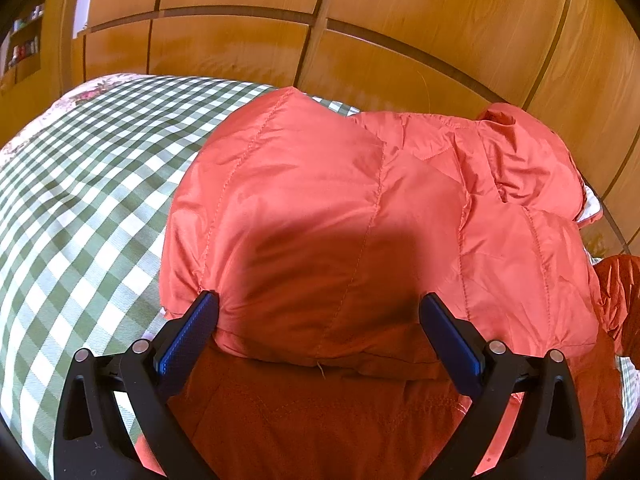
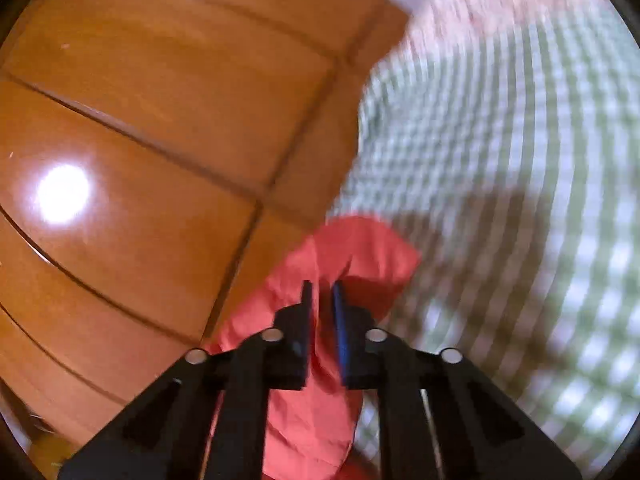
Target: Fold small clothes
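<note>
On the left we see the green checked bedspread [image 1: 80,184], running back to the wooden wardrobe doors [image 1: 360,52] on the far side. To its right lies the orange quilted jacket [image 1: 320,200], already doubled over itself, its rumpled collar end at the far right.

Our left gripper [image 1: 320,304] hovers over the near fold with its jaws spread wide, holding nothing; the blue pads [image 1: 188,332] straddle the top layer.

Our right gripper [image 2: 322,296] has its fingers drawn nearly together, pinching a flap of the jacket [image 2: 360,256] lifted above the bedspread [image 2: 520,160]; that view is blurred.

We judge the step in hand to be carrying this flap across. Next we need to lay it squarely on the folded stack, then release.
</note>
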Tool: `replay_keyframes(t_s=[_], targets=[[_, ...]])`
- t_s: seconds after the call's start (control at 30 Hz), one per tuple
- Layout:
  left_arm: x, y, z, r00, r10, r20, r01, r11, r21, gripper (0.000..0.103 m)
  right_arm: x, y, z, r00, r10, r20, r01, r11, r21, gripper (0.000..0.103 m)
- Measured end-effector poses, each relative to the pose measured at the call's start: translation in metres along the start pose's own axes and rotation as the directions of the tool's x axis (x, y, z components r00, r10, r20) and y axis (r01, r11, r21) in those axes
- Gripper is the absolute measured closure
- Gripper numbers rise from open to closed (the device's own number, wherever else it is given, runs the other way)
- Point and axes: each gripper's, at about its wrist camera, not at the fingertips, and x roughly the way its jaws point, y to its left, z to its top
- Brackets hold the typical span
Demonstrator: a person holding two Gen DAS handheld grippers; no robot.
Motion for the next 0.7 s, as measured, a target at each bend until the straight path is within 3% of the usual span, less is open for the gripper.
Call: replay_keyframes(t_s=[0.13,0.2,0.27,0.3,0.33,0.37,0.4,0.53,0.6,0.67,0.7], targets=[[0.001,0.000,0.000,1.000,0.001,-0.001,-0.001,1.000,0.001,0.003,0.000,0.019,0.027,0.994,-0.102,0.035,0.105,0.989,-0.104,0.103],[0.001,0.000,0.000,1.000,0.001,-0.001,-0.001,1.000,0.000,0.003,-0.010,0.021,0.022,0.991,-0.133,0.011,0.134,0.983,-0.123,0.103],[0.001,0.000,0.000,1.000,-0.002,-0.001,0.002,1.000,-0.001,0.003,-0.010,0.016,0.009,0.991,-0.115,-0.068,0.108,0.990,-0.092,0.102],[0.001,0.000,0.000,1.000,-0.002,-0.001,0.002,1.000,-0.002,0.003,-0.003,0.008,0.005,0.988,-0.106,-0.108,0.101,0.993,-0.057,0.094],[0.001,0.000,0.000,1.000,-0.003,0.000,0.003,1.000,-0.004,0.003,0.000,0.000,-0.003,0.984,-0.095,-0.149,0.094,0.995,-0.014,0.053],[0.001,0.000,0.000,1.000,-0.005,0.000,0.005,1.000,-0.005,0.003,-0.001,-0.013,-0.018,0.980,-0.078,-0.181,0.089,0.994,0.055,0.028],[0.002,0.000,0.000,1.000,-0.006,0.001,0.006,1.000,-0.007,0.003,-0.005,-0.024,-0.029,0.982,-0.058,-0.179,0.077,0.992,0.100,0.013],[0.001,0.000,0.000,1.000,-0.007,0.002,0.007,1.000,-0.011,0.003,0.011,-0.066,-0.062,0.959,0.023,-0.283,0.047,0.970,0.237,0.013],[0.001,0.000,0.000,1.000,-0.007,0.003,0.007,1.000,-0.011,0.003,0.029,-0.092,-0.068,0.951,0.126,-0.282,-0.004,0.919,0.394,0.014],[0.001,0.000,0.000,1.000,-0.009,0.003,0.009,1.000,-0.013,0.003,0.041,-0.099,-0.061,0.955,0.191,-0.229,-0.069,0.889,0.452,0.020],[0.001,0.000,0.000,1.000,-0.009,0.003,0.009,1.000,-0.013,0.003,0.048,-0.097,-0.056,0.950,0.223,-0.220,-0.104,0.886,0.452,0.032]])
